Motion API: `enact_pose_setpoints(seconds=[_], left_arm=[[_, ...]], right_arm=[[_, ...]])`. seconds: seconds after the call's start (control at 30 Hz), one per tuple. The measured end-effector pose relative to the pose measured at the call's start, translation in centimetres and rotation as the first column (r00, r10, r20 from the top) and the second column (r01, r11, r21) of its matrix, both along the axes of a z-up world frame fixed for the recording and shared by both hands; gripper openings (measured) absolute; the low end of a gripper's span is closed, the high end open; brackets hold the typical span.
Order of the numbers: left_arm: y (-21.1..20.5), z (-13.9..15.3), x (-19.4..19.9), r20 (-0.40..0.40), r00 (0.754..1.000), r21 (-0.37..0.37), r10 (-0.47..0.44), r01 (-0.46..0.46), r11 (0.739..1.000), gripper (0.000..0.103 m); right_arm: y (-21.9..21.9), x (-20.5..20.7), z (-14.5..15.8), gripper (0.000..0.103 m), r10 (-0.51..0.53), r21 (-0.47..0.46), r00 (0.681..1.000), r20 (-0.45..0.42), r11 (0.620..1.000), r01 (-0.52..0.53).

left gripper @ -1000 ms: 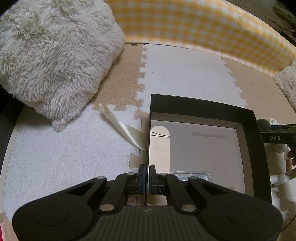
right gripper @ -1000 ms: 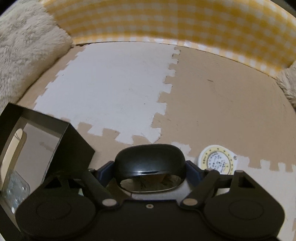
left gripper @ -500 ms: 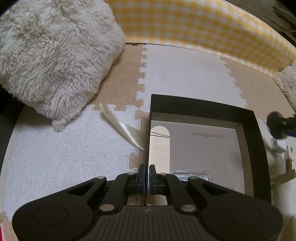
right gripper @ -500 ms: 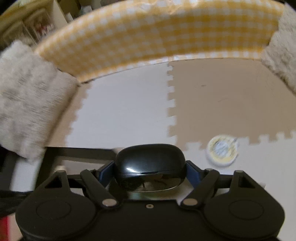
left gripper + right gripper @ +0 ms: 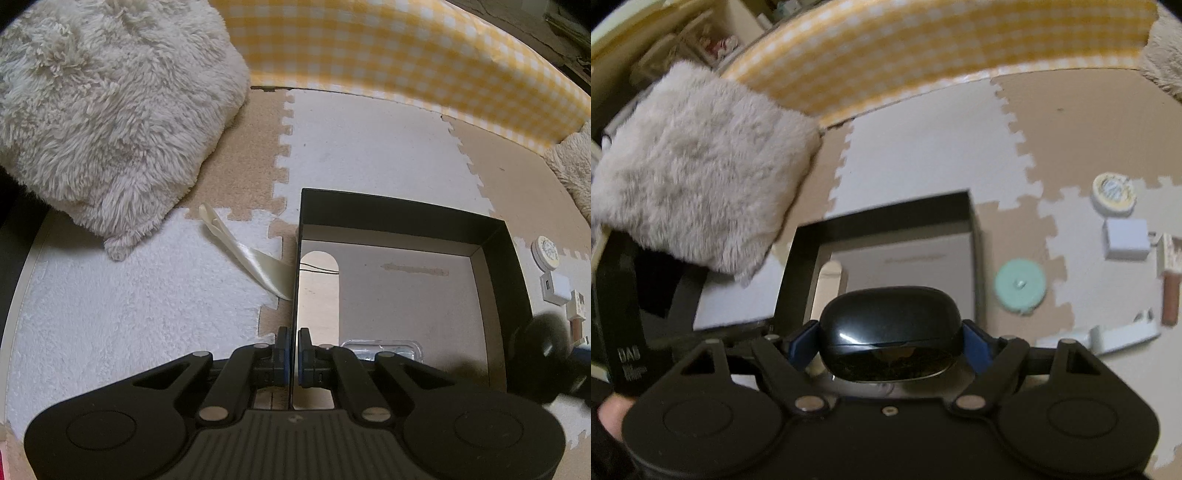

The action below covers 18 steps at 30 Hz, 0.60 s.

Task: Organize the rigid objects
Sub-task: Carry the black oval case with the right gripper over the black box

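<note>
A glossy black earbud case (image 5: 890, 332) is seen clamped between the blue-padded fingers (image 5: 803, 341) of the right gripper (image 5: 890, 334), carried above the near edge of an open black box (image 5: 973, 236) on a floor of interlocking foam mats (image 5: 923, 155). The case is taken across its width, low on its rounded body, with the lid seam facing the camera; the fingers are spread wide to span it. The shell is judged hard, light and slippery, so a grip at the broadest part of the body, where the pads sit flat, is thought safest, and a gentle release is advised to spare the polished finish.

The left wall of the box (image 5: 295, 280) is pinched by the left gripper (image 5: 294, 354), whose fingers (image 5: 282, 350) are drawn almost together on the thin card, apparently to steady it. A clear plastic item (image 5: 382, 349) is seen already lying inside the box, at its near edge.

Right of the box, other small things are left on the mats: a mint-green disc (image 5: 1019, 286), a round yellow-rimmed tin (image 5: 1113, 192), a white charger block (image 5: 1126, 240) and a brown-handled brush (image 5: 1171, 280). A fluffy cushion (image 5: 107, 110) is seen left of the box.
</note>
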<state>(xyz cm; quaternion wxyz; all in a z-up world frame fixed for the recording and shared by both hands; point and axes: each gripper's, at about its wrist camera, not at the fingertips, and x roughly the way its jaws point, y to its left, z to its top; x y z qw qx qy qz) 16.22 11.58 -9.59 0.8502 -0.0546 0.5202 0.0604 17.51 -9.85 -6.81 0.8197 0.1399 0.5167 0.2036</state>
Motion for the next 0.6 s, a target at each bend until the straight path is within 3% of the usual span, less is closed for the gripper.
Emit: enact_pose_setpoints(seconds=[0.3,0.6], left_arm=[[0.1,0.2,-0.2,0.006,1.000,-0.004,0.002,-0.002,1.000,0.003],[0.0,0.2,-0.2,0.007,1.000,-0.002,0.001,-0.001,1.000,0.003]], right_arm=[[2.2,-1.5,-1.0,0.081,-0.033,-0.155,0.999,0.009,0.987,0.034],[2.5,-1.4,-1.8,0.081,-0.056,-0.169,0.998,-0.016,0.984,0.053]])
